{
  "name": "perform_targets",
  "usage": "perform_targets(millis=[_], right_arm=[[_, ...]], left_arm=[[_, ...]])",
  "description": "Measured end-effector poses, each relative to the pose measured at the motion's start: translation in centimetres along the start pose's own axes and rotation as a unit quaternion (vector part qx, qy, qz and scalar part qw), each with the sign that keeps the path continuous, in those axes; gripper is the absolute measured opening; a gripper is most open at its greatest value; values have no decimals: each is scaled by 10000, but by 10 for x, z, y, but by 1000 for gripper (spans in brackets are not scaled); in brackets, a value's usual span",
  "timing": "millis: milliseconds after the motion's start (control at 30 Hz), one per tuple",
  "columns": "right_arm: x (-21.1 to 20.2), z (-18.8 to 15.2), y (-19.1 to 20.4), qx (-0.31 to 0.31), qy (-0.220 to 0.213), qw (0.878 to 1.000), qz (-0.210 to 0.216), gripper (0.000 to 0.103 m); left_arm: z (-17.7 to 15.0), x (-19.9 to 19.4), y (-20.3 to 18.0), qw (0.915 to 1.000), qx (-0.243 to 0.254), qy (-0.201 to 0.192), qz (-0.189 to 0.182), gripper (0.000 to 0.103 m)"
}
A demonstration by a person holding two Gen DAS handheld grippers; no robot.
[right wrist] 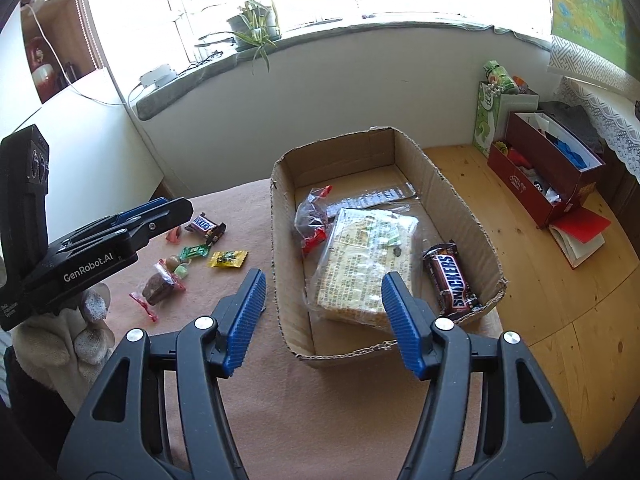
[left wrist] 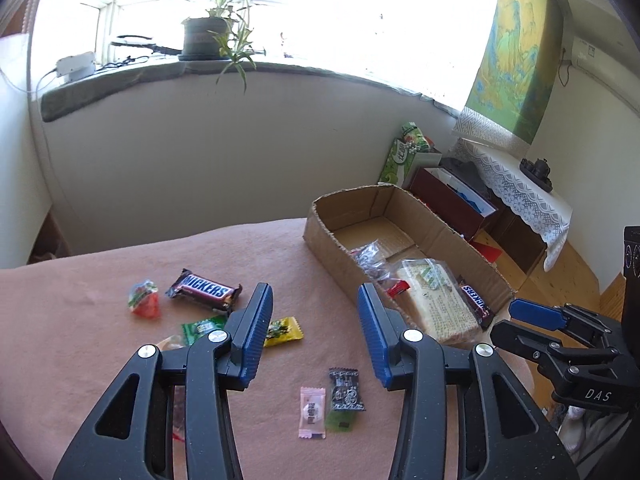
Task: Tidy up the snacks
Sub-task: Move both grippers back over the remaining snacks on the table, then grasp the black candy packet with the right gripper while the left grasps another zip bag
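Both tools tilt downward with jaws parted and nothing between them, the left tool [left wrist: 316, 308] beside the right tool [right wrist: 324, 296], a gloved hand [right wrist: 64, 336] gripping the left.

My left claw [left wrist: 316, 332] is black with ribbed blue pads and silver screws. My right claw [right wrist: 324, 316] matches. A pale knit glove [right wrist: 72, 344] covers my left hand.

My cardboard box [right wrist: 468, 216] sits at the desk's [right wrist: 304, 408] far right corner, holding a cracker pack [right wrist: 360, 264] and a Snickers bar [right wrist: 450, 280]. Loose sweets [left wrist: 276, 330] lie left of it, toward the desk's left edge.
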State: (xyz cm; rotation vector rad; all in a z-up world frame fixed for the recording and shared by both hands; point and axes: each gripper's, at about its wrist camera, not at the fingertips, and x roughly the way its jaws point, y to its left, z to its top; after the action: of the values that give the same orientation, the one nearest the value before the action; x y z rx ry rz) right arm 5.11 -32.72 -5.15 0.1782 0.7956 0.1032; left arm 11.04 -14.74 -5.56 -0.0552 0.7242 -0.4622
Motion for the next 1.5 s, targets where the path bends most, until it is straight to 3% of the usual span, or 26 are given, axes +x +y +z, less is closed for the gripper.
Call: perform_targets(millis=[233,500,800,1000,1067,1433,1500], right_arm=[[7,-18,44,-344,179,9987,330,63],[47,-42,75,-360,687,9954,555,63],[83,-45,87,-134,955,9949,305,63],[98,-45,89,-5,1030,9946,155,57],[103,-45,89,69,1051,9944,105,49],[127,-41,89,275,1099,9933,-228,43],[130,-42,90,254,1107,9932,-255,37]], left_arm=[[-30,-28,52,9985,-420,26,337,43],[-57,-41,84,9964,-640,175,519,43],[-70,-32,87,9971,-478,392,434,44],[-72,-18,85,9975,-335,478,391,47],[-72,-14,84,9976,-279,494,385,47],[-73,1,86,9972,-111,603,439,47],[-73,4,87,9970,-120,630,434,47]])
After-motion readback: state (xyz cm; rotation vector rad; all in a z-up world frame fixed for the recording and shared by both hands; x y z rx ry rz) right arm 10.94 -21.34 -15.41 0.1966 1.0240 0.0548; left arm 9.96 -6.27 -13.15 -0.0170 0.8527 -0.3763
